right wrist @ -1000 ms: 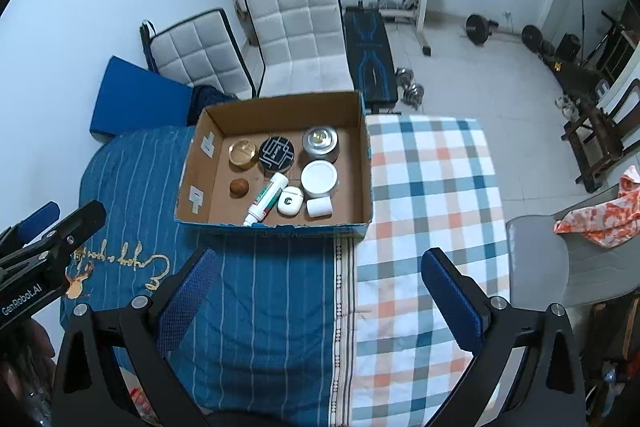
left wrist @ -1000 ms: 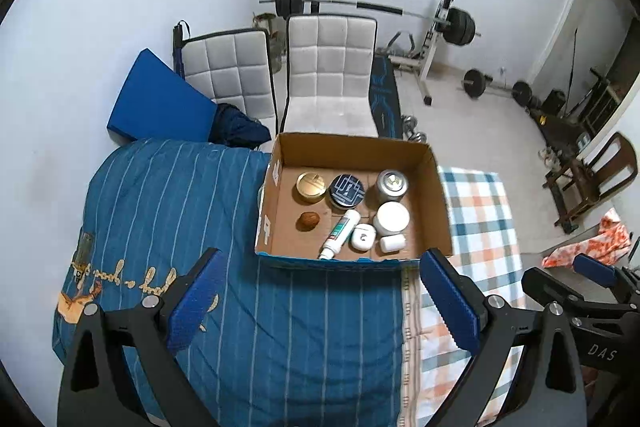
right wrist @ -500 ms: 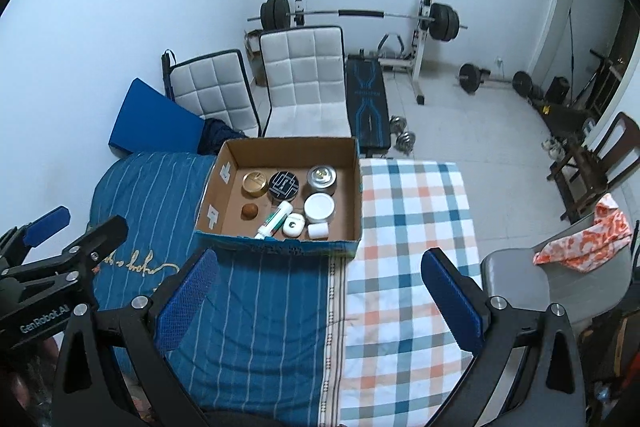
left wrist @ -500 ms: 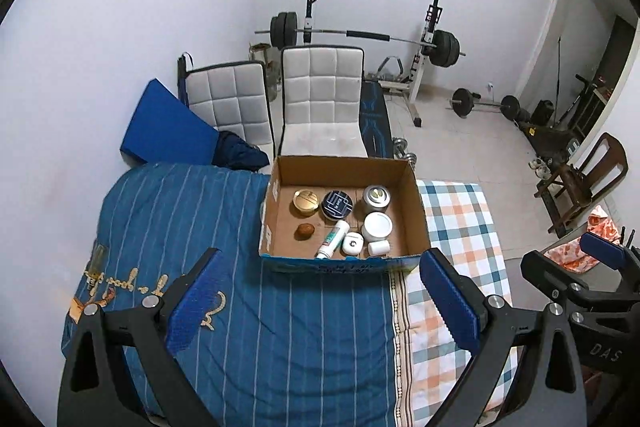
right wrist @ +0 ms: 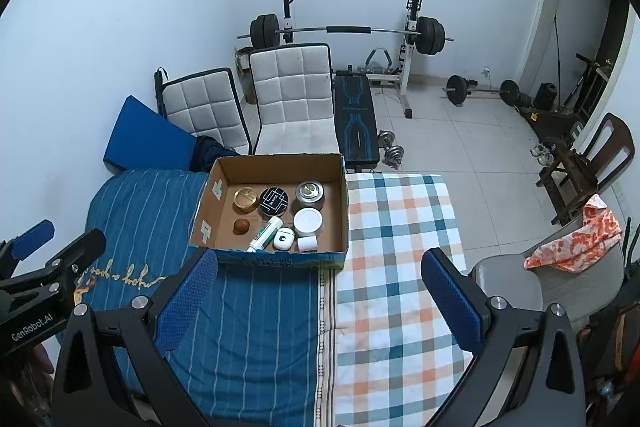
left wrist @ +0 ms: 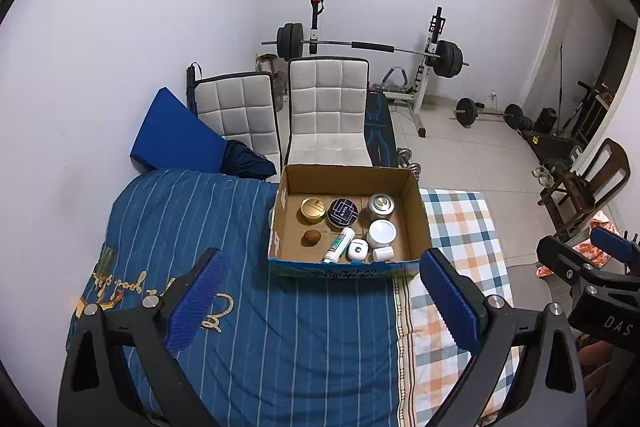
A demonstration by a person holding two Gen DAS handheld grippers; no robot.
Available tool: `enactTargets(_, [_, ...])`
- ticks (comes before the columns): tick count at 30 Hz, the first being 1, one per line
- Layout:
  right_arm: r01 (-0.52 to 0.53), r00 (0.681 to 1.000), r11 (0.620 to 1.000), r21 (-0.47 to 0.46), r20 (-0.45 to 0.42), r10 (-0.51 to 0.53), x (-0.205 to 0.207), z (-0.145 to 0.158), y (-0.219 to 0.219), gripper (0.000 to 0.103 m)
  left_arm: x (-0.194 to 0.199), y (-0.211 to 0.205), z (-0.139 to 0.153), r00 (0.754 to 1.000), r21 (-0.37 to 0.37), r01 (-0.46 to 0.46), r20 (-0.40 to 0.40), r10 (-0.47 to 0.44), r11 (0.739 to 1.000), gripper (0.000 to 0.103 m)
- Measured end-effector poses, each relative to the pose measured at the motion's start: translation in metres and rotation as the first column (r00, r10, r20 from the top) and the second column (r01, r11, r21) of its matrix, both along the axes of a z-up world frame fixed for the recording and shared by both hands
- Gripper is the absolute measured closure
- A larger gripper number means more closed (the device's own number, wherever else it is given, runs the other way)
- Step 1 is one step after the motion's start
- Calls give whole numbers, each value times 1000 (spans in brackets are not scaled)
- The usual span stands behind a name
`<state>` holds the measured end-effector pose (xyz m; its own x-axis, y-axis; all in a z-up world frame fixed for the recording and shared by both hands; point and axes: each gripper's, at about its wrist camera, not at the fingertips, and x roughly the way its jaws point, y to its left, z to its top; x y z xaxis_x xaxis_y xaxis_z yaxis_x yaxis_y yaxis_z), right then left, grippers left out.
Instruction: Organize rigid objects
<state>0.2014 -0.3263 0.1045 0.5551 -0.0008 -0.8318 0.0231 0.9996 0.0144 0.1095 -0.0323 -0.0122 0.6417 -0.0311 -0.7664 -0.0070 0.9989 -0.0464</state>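
An open cardboard box sits on the bed at its far end. It holds several rigid objects: a gold tin, a dark round tin, a silver can, a white jar, a brown ball, a tube and a white earbud case. My left gripper is open and empty, well back from the box. My right gripper is open and empty too.
The bed has a blue striped cover on the left and a checked cover on the right. Two white chairs, a blue cushion, a weight bench with a barbell and a wooden chair stand beyond.
Both grippers have pulled back and up from the box, which now looks smaller and farther. Both stay open and empty.
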Motion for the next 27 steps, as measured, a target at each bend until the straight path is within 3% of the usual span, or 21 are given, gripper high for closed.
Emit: enactTargets(27, [23, 1000, 1000, -21, 6, -23, -8, 5, 0, 0, -2, -5, -1, 1000, 11, -6, 17, 6, 1000, 4])
